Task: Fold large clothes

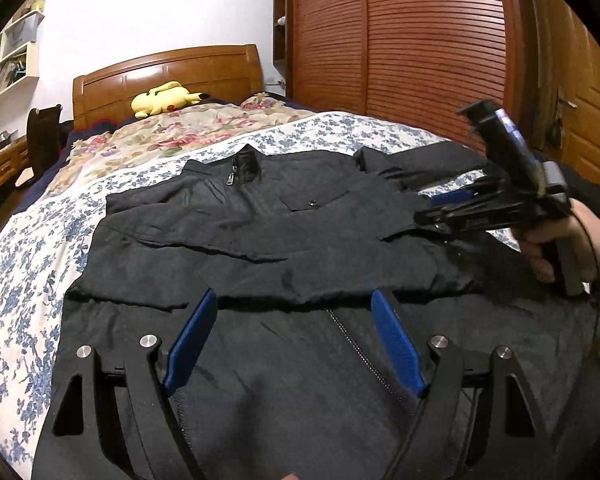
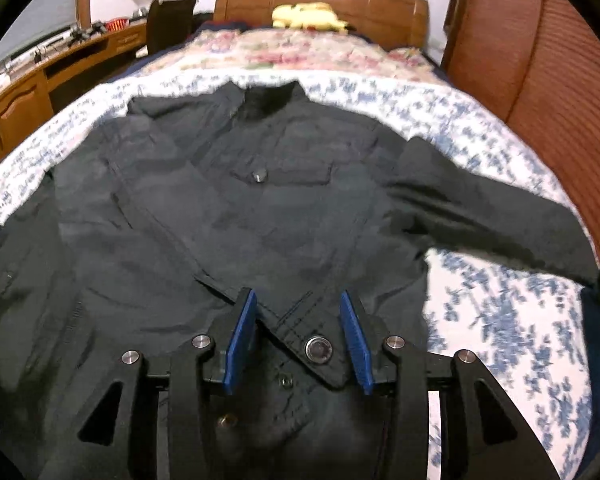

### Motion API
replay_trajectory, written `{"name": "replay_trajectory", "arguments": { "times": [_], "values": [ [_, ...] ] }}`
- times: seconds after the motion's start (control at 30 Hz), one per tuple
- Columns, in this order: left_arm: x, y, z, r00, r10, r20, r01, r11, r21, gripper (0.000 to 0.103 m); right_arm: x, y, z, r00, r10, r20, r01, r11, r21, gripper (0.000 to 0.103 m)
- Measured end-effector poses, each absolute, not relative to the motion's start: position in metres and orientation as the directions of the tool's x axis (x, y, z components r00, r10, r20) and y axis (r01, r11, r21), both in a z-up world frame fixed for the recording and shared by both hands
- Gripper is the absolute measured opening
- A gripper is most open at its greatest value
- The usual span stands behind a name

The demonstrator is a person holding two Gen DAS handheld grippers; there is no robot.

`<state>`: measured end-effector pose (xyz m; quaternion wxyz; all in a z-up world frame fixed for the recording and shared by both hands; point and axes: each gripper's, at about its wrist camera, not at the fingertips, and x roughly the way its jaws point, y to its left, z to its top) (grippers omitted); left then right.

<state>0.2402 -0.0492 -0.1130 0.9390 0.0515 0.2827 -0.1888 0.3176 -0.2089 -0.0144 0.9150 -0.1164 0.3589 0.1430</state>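
Note:
A black zip jacket (image 1: pixel 260 220) lies face up on the bed, collar toward the headboard. Its left sleeve is folded across the chest. My left gripper (image 1: pixel 296 304) is open above the jacket's lower front, near the zip, holding nothing. My right gripper (image 1: pixel 430 210) shows in the left wrist view at the jacket's right side, over the right sleeve (image 1: pixel 420 160). In the right wrist view the right gripper (image 2: pixel 298 300) is open, its blue pads either side of a buttoned cuff (image 2: pixel 316 348) lying on the jacket (image 2: pixel 220 208). The right sleeve (image 2: pixel 480 208) stretches out right.
The bed has a blue-flowered white cover (image 1: pixel 28 280) and a floral quilt (image 1: pixel 172 128) behind. A yellow plush toy (image 1: pixel 164 98) lies by the wooden headboard (image 1: pixel 168 72). A wooden wardrobe (image 1: pixel 400 40) stands right; a desk (image 2: pixel 40 72) stands left.

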Motion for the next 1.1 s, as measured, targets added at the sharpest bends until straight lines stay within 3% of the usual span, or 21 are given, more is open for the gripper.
{"name": "replay_trajectory", "arguments": {
  "times": [0.23,0.53,0.7,1.1],
  "values": [
    [0.240,-0.050,-0.115,0.761,-0.331,-0.558,0.389,0.921,-0.015,0.080,0.346,-0.209,-0.047,0.639,0.193,-0.745,-0.359,0.931,-0.066,0.046],
    [0.244,-0.051,-0.118,0.756,-0.323,-0.569,0.385,0.923,-0.013,0.080,0.348,-0.236,-0.014,0.680,0.199,-0.705,-0.361,0.928,-0.087,0.049],
    [0.247,-0.050,-0.122,0.749,-0.317,-0.582,0.378,0.926,-0.018,0.080,0.371,-0.277,0.007,0.729,0.115,-0.675,-0.270,0.954,-0.129,0.067],
    [0.251,-0.050,-0.126,0.738,-0.314,-0.597,0.375,0.927,-0.024,0.080,0.459,-0.372,0.008,0.740,-0.088,-0.666,0.044,0.996,-0.083,0.070]
  ]
}}
